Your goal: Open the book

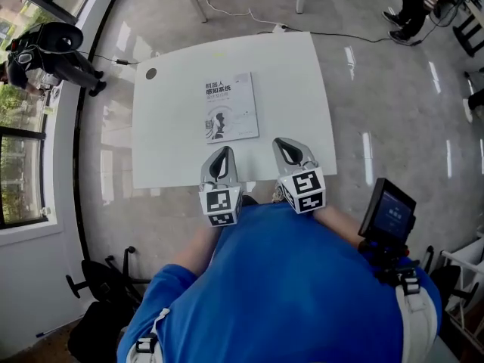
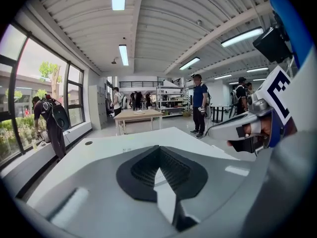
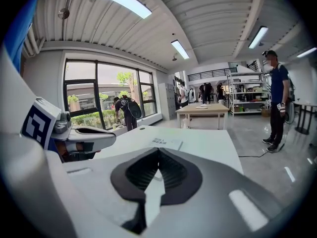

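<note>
A closed book [image 1: 229, 107] with a pale cover and dark print lies flat in the middle of the white table [image 1: 299, 74]. In the right gripper view the book [image 3: 166, 143] shows just beyond the jaw tips. My left gripper [image 1: 224, 154] hovers over the table's near edge, short of the book, its jaws shut on nothing. My right gripper [image 1: 287, 146] is beside it to the right, at the same edge, also shut and empty. Each gripper view shows the other one alongside: the right gripper [image 2: 245, 129] and the left gripper [image 3: 85, 138]. In the left gripper view my own jaws hide most of the book.
A round cable hole [image 1: 150, 73] sits at the table's far left corner. A cable [image 1: 355, 35] runs over the floor behind the table. A small screen [image 1: 388, 209] is mounted at my right. People stand by the windows and farther back. A wooden table [image 3: 200, 110] stands across the room.
</note>
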### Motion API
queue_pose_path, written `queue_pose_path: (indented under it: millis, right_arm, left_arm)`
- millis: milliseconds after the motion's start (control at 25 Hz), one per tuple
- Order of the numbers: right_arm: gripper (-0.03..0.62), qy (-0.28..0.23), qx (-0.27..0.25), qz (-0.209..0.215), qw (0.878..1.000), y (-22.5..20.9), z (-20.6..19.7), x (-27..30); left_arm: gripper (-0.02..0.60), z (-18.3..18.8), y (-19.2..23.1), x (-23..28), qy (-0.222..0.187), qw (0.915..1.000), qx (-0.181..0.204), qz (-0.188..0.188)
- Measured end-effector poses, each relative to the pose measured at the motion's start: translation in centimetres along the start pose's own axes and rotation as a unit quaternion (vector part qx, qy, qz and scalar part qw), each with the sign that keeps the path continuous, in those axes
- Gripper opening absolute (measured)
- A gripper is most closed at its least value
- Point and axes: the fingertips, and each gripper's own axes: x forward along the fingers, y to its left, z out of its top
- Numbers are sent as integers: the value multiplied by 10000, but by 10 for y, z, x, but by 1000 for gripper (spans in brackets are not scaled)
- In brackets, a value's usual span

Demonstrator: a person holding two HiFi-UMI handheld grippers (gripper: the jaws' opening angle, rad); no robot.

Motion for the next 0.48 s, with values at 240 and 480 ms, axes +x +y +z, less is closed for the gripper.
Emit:
queue_pose_path:
  millis: [240, 480]
  right_arm:
    - [3, 154, 181, 23, 9997, -38, -15, 30]
    - [3, 353, 302, -88, 9989, -47, -27, 34]
  left_arm:
    - [6, -20, -25, 64, 417, 9982, 350, -235]
    - [6, -37, -37, 92, 709, 9953, 488, -448]
